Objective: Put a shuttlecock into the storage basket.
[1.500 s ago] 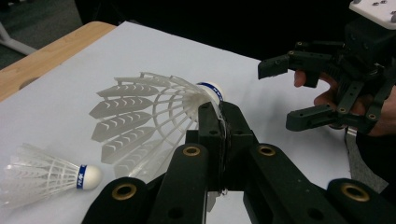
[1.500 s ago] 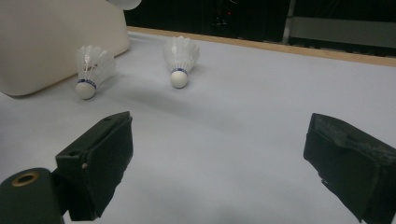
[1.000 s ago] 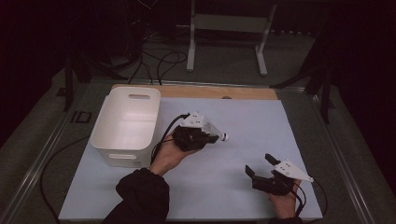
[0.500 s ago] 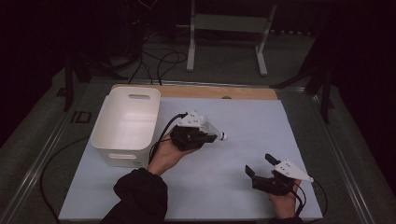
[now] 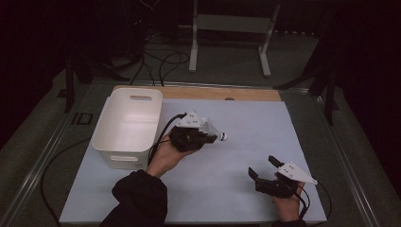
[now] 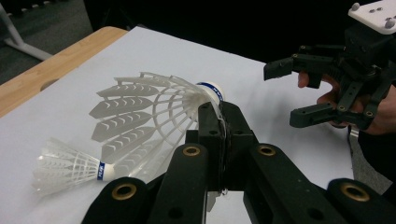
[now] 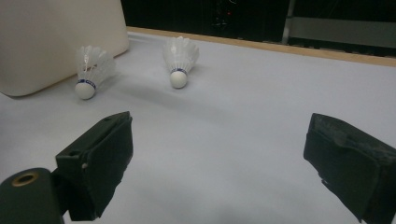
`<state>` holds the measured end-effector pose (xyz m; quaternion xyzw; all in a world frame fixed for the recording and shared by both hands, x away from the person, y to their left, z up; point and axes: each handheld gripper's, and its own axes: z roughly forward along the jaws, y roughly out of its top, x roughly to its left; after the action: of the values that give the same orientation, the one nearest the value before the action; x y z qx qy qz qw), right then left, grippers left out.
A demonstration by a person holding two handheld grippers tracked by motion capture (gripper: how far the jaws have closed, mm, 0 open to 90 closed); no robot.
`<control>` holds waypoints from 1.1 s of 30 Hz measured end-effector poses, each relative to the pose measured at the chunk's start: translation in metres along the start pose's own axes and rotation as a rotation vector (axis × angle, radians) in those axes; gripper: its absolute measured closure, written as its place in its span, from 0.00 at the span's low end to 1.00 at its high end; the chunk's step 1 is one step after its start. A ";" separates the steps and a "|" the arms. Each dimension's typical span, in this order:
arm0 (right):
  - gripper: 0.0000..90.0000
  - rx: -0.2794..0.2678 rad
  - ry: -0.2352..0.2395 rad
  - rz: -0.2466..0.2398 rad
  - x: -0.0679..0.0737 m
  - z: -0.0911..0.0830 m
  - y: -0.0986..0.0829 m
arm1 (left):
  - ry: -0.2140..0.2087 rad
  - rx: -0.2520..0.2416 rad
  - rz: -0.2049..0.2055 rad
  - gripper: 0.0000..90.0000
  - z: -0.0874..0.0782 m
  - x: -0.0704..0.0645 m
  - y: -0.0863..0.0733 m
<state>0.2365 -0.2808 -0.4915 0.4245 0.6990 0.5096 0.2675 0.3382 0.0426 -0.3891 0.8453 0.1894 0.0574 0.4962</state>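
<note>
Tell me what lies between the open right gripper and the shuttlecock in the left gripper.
Only bare white mat from shuttlecock to right gripper, per high view.

The room is dim; beyond the white table sheet [image 5: 246, 142] everything at twelve o'clock sinks into near black. Light falls from overhead, throwing soft, short shadows. The high view is grainy and slightly soft. In the left gripper view the held shuttlecock [image 6: 149, 109] is sharp, the close black jaws blurred. In the right gripper view its own jaws are blurred; no glare.
</note>
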 end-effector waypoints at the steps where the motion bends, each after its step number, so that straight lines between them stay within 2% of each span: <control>1: 0.09 -0.001 0.000 -0.003 0.000 0.000 0.000 | 0.000 0.000 0.000 0.99 0.000 0.000 0.000; 33: 0.09 0.000 -0.002 0.000 0.000 0.000 0.000 | 0.010 -0.011 0.003 0.99 -0.018 0.005 0.002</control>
<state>0.2366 -0.2810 -0.4915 0.4251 0.6988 0.5090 0.2682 0.3385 0.0584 -0.3786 0.8427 0.1902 0.0633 0.4997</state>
